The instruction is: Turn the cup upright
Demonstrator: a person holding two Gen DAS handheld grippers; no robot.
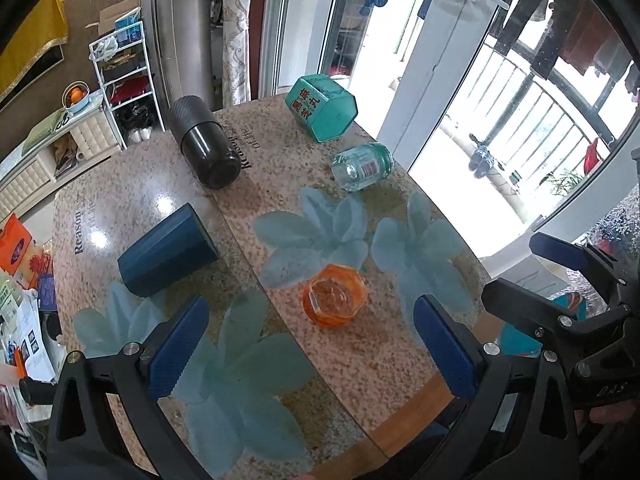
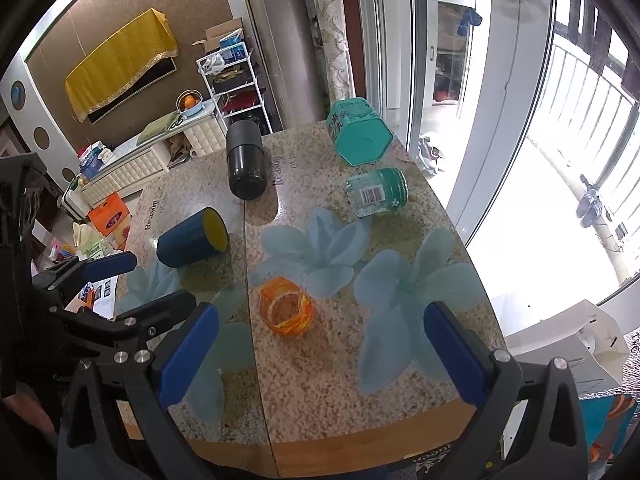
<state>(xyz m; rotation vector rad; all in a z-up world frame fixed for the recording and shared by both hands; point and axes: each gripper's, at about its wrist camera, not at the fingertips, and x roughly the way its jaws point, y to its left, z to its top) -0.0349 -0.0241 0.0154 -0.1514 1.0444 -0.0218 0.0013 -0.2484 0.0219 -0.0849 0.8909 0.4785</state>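
Surface [image 1: 360, 368] [image 2: 332, 380]: speckled stone-look top printed with pale blue flowers and the word "Reason", a seam running from near edge to far edge, a wooden band along the near edge.

Item 1, dark blue cup [image 1: 170, 251] [image 2: 192, 237]: lying on its side near the left edge, just left of the seam. Yellow interior visible in the right wrist view, mouth turned toward the seam.

Item 2, black tumbler [image 1: 206, 145] [image 2: 245, 161]: lying on its side at the far edge, close to the seam, base toward the cameras.

Item 3, teal hexagonal tin [image 1: 322, 107] [image 2: 357, 132]: tipped on its side at the far right corner, red and yellow characters on one face.

Item 4, clear glass jar [image 1: 362, 167] [image 2: 376, 192]: on its side near the right edge, just nearer than the tin, barcode label showing.

Item 5, orange glass cup [image 1: 334, 295] [image 2: 285, 305]: near the middle of the surface toward the near edge, right of the seam, apart from all other items. Whether its mouth faces up or down cannot be told.

Left gripper [image 1: 312, 350] [image 2: 106, 280]: jaws spread wide, blue pads holding nothing, held above the near edge.

Right gripper [image 2: 322, 356] [image 1: 540, 258]: jaws equally wide apart, nothing between them, held above the near edge beside the left one, with the orange glass cup ahead of the gap.

Background: white wire shelf [image 1: 120, 76] [image 2: 234, 80], yellow cloth [image 2: 120, 58] on the wall, balcony railing [image 1: 532, 120] beyond the glass door.
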